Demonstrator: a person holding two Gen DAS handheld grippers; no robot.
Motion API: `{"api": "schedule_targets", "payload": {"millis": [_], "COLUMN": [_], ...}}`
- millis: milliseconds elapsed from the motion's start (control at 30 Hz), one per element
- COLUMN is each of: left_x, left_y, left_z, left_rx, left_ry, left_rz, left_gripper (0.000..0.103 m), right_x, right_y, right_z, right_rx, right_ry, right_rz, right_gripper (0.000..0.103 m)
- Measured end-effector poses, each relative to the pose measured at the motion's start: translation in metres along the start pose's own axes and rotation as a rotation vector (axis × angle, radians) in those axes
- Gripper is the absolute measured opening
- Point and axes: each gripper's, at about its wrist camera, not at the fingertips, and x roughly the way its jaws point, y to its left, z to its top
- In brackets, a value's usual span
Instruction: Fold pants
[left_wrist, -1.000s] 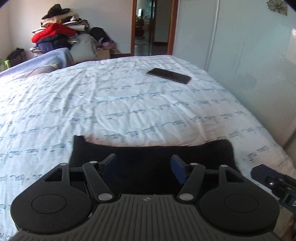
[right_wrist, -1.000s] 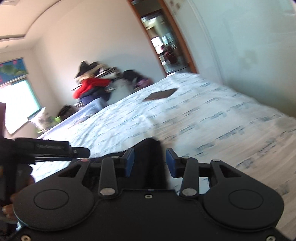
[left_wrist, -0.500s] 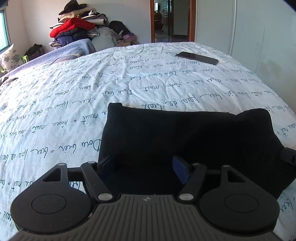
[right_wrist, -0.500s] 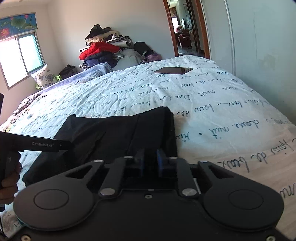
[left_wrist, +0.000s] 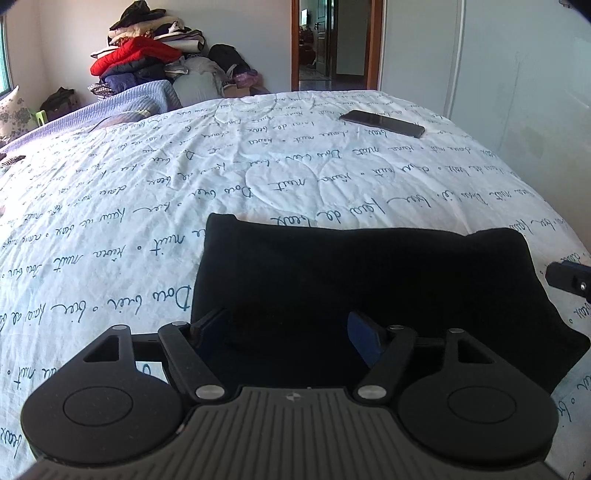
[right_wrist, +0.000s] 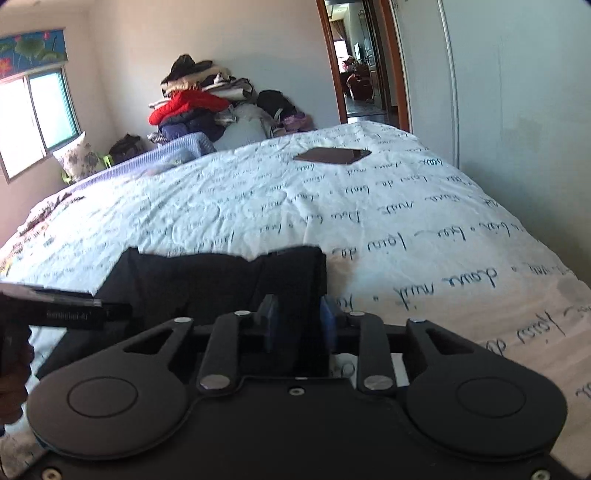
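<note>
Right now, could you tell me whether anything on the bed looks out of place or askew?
A dark phone lies on the quilt beyond the folded black pants, apart from them. The pants' far edge dips near its right corner, so the fold is slightly uneven. Nothing looks spilled or damaged.

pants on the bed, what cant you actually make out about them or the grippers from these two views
- Left wrist view: the near edge of the black pants is hidden behind the left gripper, whose jaws are opening.
- Right wrist view: the fabric between the opening right gripper is too dark to tell whether the pads touch it.
- Both views: folds and layers are lost in the black.
- Phone: screen unreadable, too small.
</note>
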Motion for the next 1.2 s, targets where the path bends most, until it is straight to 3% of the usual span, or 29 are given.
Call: {"api": "schedule_targets", "payload": {"millis": [33, 100, 167, 200, 267, 367, 467, 600, 700, 767, 833, 933, 1000, 1033, 1100, 1200], "left_x": [0.001, 0.004, 0.003, 0.004, 0.006, 0.013, 0.015, 0.007, 0.005, 0.005, 0.006, 0.010, 0.006, 0.003, -0.002, -0.006], "left_y": [0.002, 0.006, 0.011, 0.013, 0.014, 0.015, 0.015, 0.022, 0.028, 0.030, 0.031, 0.033, 0.037, 0.039, 0.043, 0.050], "left_z": [0.002, 0.003, 0.001, -0.001, -0.003, -0.005, -0.005, -0.006, -0.005, -0.006, -0.008, -0.013, -0.014, -0.014, -0.015, -0.018], "left_rx": [-0.002, -0.008, -0.022, -0.022, -0.015, -0.015, -0.022, -0.034, -0.056, -0.057, -0.049, -0.048, -0.057, -0.055, -0.059, -0.076], "left_ry": [0.003, 0.022, 0.030, 0.035, 0.035, 0.027, 0.028, 0.022, 0.028, 0.030, 0.031, 0.039, 0.037, 0.030, 0.022, 0.045], "left_rz": [0.007, 0.015, 0.009, 0.011, 0.020, 0.037, 0.041, 0.026, 0.023, 0.026, 0.031, 0.029, 0.013, 0.007, 0.014, -0.013], "left_gripper": [0.075, 0.075, 0.075, 0.075, 0.076, 0.084, 0.085, 0.084, 0.084, 0.084, 0.085, 0.087, 0.085, 0.085, 0.085, 0.085], "right_x": [0.011, 0.035, 0.055, 0.059, 0.059, 0.059, 0.070, 0.052, 0.040, 0.047, 0.064, 0.109, 0.117, 0.108, 0.092, 0.095], "right_y": [-0.005, -0.017, -0.027, -0.028, -0.026, -0.029, -0.020, -0.009, 0.024, 0.054, 0.079, 0.078, 0.072, 0.081, 0.105, 0.143], "right_z": [0.006, 0.014, 0.016, 0.017, 0.018, 0.025, 0.022, 0.030, 0.044, 0.046, 0.039, 0.028, 0.036, 0.041, 0.049, 0.054], "right_rx": [0.010, 0.072, 0.134, 0.140, 0.111, 0.106, 0.003, -0.038, -0.117, -0.216, -0.354, -0.435, -0.381, -0.390, -0.421, -0.462], "right_ry": [0.003, 0.042, 0.080, 0.087, 0.067, 0.025, 0.058, 0.017, 0.002, 0.069, 0.144, 0.243, 0.245, 0.206, 0.143, 0.175], "right_rz": [0.025, 0.059, 0.104, 0.102, 0.087, 0.024, -0.107, -0.159, -0.012, 0.112, 0.123, 0.003, -0.038, -0.059, 0.006, 0.197], "right_gripper": [0.058, 0.056, 0.032, 0.027, 0.007, 0.000, 0.000, 0.006, 0.006, 0.006, 0.011, 0.010, 0.009, 0.012, 0.013, 0.013]}}
